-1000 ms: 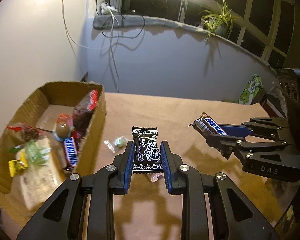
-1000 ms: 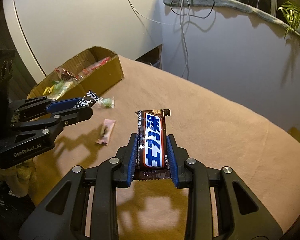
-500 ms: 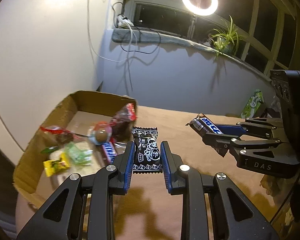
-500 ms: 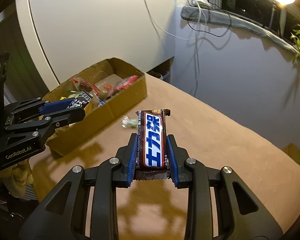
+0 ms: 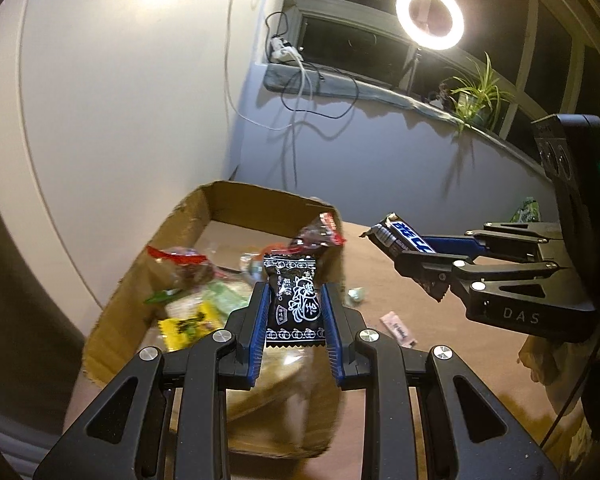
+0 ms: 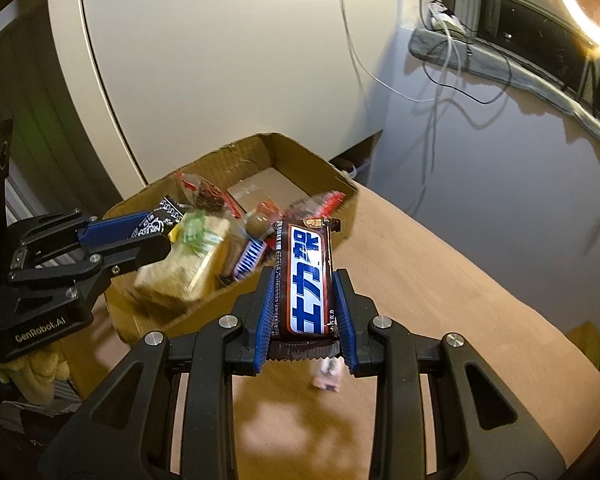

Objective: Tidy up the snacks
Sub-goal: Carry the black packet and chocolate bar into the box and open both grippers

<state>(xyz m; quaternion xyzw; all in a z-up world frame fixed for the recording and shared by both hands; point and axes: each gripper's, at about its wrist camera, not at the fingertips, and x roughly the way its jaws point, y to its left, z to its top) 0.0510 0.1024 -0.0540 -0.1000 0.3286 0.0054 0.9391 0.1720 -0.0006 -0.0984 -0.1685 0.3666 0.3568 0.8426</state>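
My left gripper [image 5: 295, 300] is shut on a black candy packet [image 5: 295, 304] and holds it above the near end of the cardboard box [image 5: 172, 232]. The box holds several wrapped snacks. My right gripper [image 6: 304, 300] is shut on a brown-and-blue chocolate bar [image 6: 306, 276], held in the air just right of the box [image 6: 316, 168]. The right gripper also shows in the left wrist view [image 5: 412, 260], and the left gripper in the right wrist view [image 6: 156, 232].
A small green candy [image 5: 356, 294] and a pink wrapper [image 5: 398, 324] lie on the tan table [image 6: 440, 280] right of the box. A wall, a window sill with cables, a plant [image 5: 476, 96] and a ring light [image 5: 430, 16] stand behind.
Both grippers have moved left toward the box with their snacks. The left one now hangs over the box; the right one is close beside it.
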